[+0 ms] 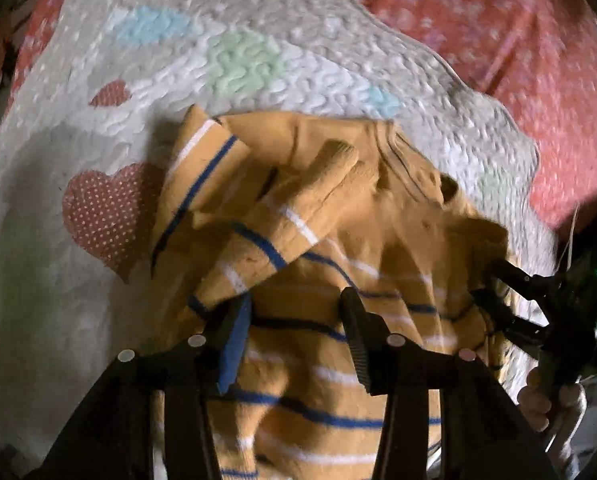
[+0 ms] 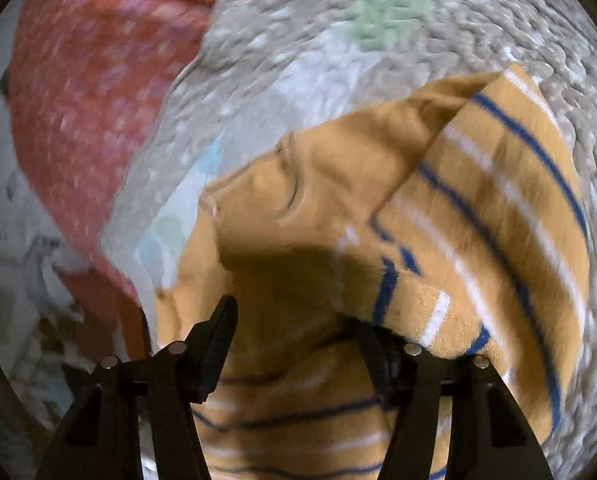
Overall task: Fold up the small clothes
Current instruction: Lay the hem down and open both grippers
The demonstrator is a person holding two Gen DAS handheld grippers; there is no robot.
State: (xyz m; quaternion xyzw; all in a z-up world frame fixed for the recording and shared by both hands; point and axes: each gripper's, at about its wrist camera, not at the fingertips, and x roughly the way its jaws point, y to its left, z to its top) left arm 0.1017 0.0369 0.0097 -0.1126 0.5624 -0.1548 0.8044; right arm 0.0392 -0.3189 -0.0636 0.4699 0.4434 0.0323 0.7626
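Observation:
A small mustard-yellow top with blue and white stripes (image 1: 330,216) lies crumpled on a white quilted mat (image 1: 258,40); its sleeves are folded over the body. My left gripper (image 1: 296,304) is open over the top's lower part, with a sleeve's edge draped on its left finger. My right gripper (image 1: 498,300) shows at the top's right edge in the left wrist view. In the right wrist view the right gripper (image 2: 294,320) is open, its jaws wide apart over the top (image 2: 478,216), and cloth lies over its right finger tip. Both views are blurred.
The mat has red hearts (image 1: 102,216) and pale blue and green patches. It lies on a red patterned bedspread (image 1: 518,40), which also shows in the right wrist view (image 2: 90,80). A hand holds the right gripper's handle (image 1: 546,400).

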